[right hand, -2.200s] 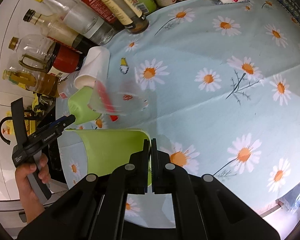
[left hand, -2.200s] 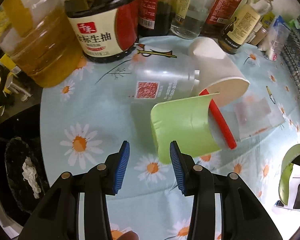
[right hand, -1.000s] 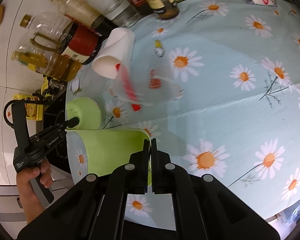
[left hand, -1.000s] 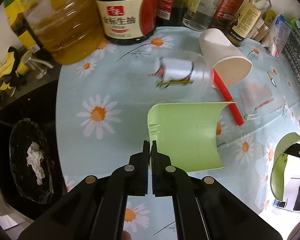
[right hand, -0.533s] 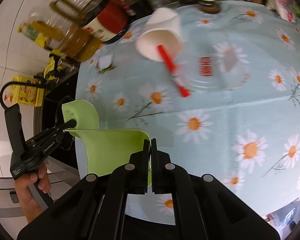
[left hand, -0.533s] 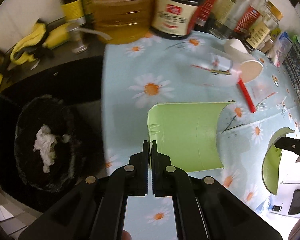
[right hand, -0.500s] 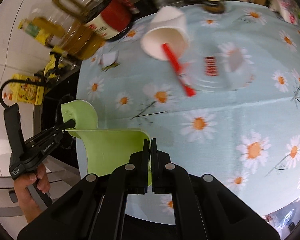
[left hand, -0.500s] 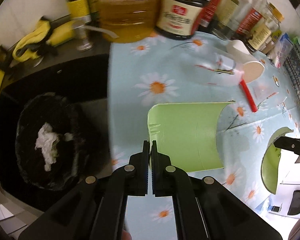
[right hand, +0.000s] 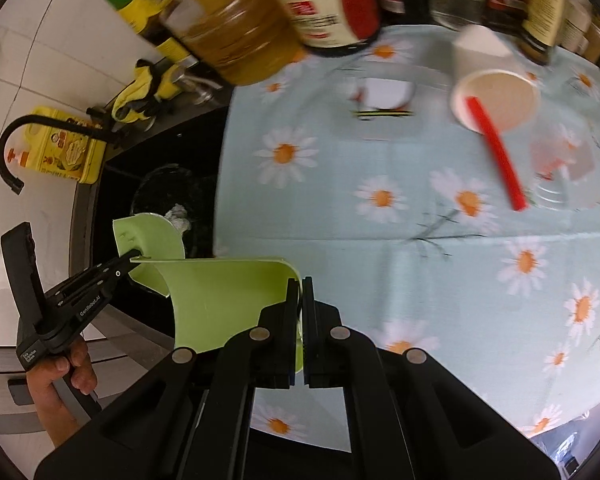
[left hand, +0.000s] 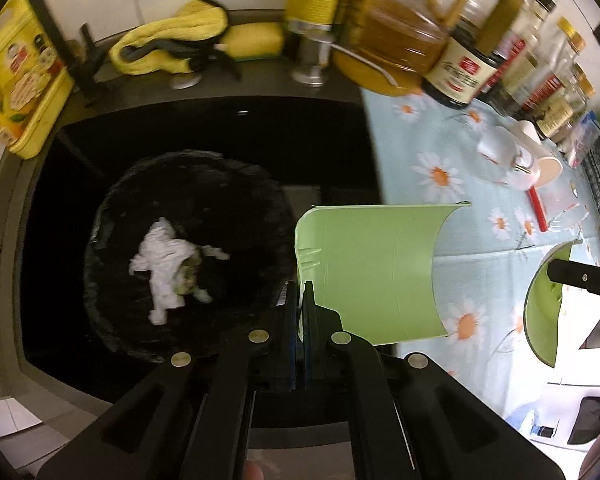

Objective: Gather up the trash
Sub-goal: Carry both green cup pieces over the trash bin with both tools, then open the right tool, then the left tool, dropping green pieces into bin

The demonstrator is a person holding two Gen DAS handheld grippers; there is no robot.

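Kitchen tabletop [left hand: 452,264] under a pale blue daisy-print cloth, with a dark sink beside it and oil and sauce bottles [left hand: 400,40] along the back.

Left wrist view: the left gripper [left hand: 300,304] points steeply down, its jaws together, clamped on the edge of a green curved piece [left hand: 368,272], which hangs over the line where cloth meets sink. Below and to the left, a black bin bag [left hand: 188,256] sits open in the sink, with crumpled white tissue [left hand: 164,264] already inside. Farther off on the cloth lie a tipped white paper cup [left hand: 540,160], a red straw [left hand: 537,210] and a clear plastic cup, which is blurred here. At the right edge the other gripper carries a second green piece [left hand: 540,312].

Right wrist view: the right gripper [right hand: 300,304] has its jaws together too, clamped on that second green piece, held above the tabletop's near corner. The left gripper, in a person's hand [right hand: 66,372], holds its piece over the bag.

Both green pieces look thin, light and springy, probably cut plastic or card, so an edge pinch should hold them. The paper cup should crush easily; its rim seems the best hold. The straw looks slim and likely to roll.
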